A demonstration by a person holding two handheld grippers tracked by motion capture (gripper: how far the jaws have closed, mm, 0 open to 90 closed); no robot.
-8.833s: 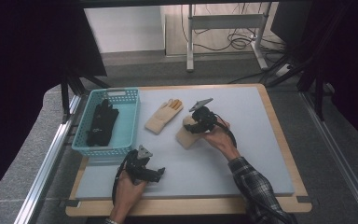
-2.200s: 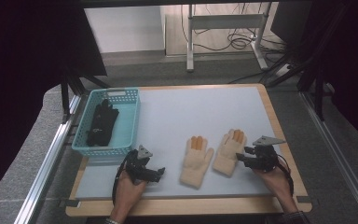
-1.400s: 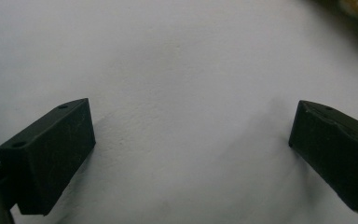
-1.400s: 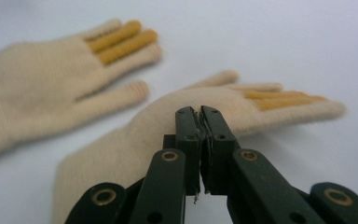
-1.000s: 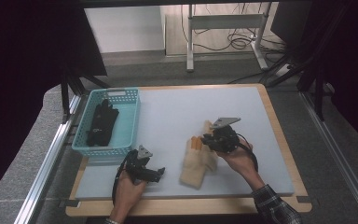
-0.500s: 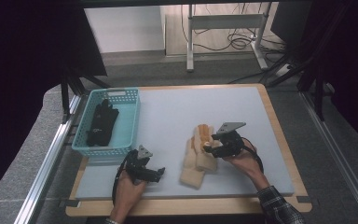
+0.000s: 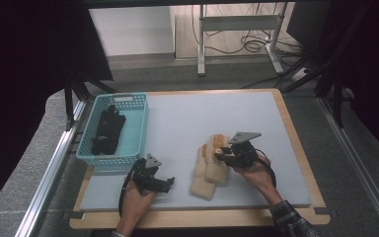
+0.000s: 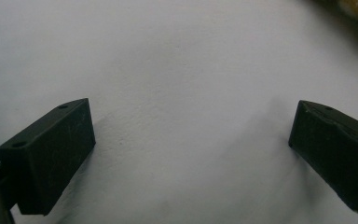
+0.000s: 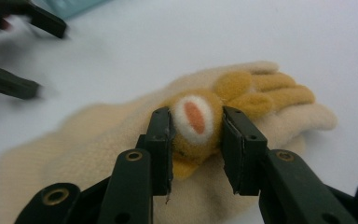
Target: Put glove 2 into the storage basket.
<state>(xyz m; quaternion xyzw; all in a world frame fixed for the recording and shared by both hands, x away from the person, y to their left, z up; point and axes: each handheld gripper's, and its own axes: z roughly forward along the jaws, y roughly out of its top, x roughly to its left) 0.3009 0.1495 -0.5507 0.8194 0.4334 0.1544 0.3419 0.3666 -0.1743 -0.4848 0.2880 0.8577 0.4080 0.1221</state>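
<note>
Teal basket [image 7: 139,129] at nine o'clock on grey table mat [image 7: 187,118], with a dark glove [image 7: 107,129] lying lengthwise inside. Wooden board edge [image 7: 296,143] framing the mat. Metal rail [image 7: 54,168] along the eight o'clock side. White table legs [image 7: 201,44] and tangled cables [image 7: 249,42] at twelve o'clock on the floor.

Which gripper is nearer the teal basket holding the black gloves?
Left. The left gripper sits just below the teal basket; the right gripper is farther right, clamped on the cream gloves.

gloves [image 7: 208,165] stacked on mat [image 7: 187,118], basket [image 7: 135,131] left
</note>
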